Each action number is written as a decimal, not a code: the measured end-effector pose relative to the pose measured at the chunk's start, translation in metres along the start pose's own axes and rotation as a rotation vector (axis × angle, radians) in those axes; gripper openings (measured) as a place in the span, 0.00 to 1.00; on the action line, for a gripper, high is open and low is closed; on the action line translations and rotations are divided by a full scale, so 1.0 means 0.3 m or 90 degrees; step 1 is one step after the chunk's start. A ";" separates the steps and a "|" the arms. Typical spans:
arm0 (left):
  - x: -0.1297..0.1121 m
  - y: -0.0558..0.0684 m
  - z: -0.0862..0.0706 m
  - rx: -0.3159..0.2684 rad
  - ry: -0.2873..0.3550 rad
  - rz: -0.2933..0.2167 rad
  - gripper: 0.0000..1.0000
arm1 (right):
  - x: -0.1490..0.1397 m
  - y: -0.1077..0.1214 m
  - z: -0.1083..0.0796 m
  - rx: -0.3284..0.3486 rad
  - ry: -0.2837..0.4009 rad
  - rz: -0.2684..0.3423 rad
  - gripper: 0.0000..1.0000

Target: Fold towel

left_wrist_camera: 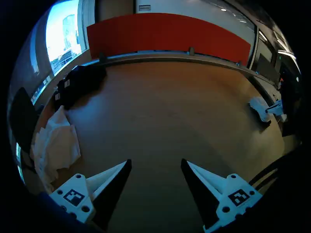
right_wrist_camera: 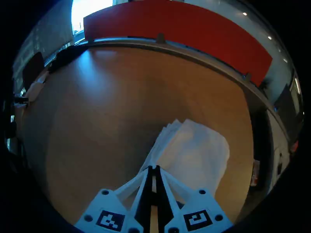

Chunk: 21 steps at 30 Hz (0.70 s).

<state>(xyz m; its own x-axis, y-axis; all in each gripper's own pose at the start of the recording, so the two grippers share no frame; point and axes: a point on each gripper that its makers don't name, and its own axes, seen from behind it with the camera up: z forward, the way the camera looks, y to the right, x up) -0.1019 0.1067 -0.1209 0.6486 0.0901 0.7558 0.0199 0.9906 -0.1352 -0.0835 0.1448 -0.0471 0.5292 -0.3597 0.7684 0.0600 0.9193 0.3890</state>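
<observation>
The towel (right_wrist_camera: 194,151) lies on the wooden bench (left_wrist_camera: 167,108) well short of the red screen (left_wrist_camera: 167,33) that runs along the far edge. It is on the near side of the bench from that screen and already looks doubled over, with several layered edges showing along its screen-ward corner. The right claw (right_wrist_camera: 155,167) is pinched narrow, fingers together, its tips right at the towel corner farthest from the screen. Whether cloth is actually nipped between them I cannot tell. The left claw (left_wrist_camera: 155,161) stands wide and empty, pointing toward the screen over bare wood. A crumpled white cloth (left_wrist_camera: 56,145) sits off to its left, far from the screen, near the bench's side edge. To my eye the folding is well along, perhaps at the last fold or the squaring-up of the stack. If another fold is due, the next move calls for the right claw to lift that near corner and carry it over toward the screen side, keeping the layers from sliding apart. The left claw would need to come across and take the matching corner, or pin the stack flat.
</observation>
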 end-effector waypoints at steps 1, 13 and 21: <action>0.000 0.000 0.000 0.000 0.000 0.000 0.94 | -0.002 -0.003 -0.003 0.002 -0.001 0.000 0.05; 0.000 0.004 -0.001 -0.003 0.002 0.000 0.94 | -0.061 -0.040 -0.033 0.032 -0.032 -0.022 0.05; 0.000 -0.001 -0.005 -0.002 0.003 0.000 0.94 | -0.052 -0.035 -0.038 0.026 -0.024 -0.015 0.11</action>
<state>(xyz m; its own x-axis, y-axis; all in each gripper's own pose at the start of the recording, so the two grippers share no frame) -0.1007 0.1062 -0.1218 0.6523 0.0894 0.7526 0.0228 0.9902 -0.1375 -0.0829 0.1426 -0.0689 0.4960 -0.3880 0.7768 0.0375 0.9034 0.4272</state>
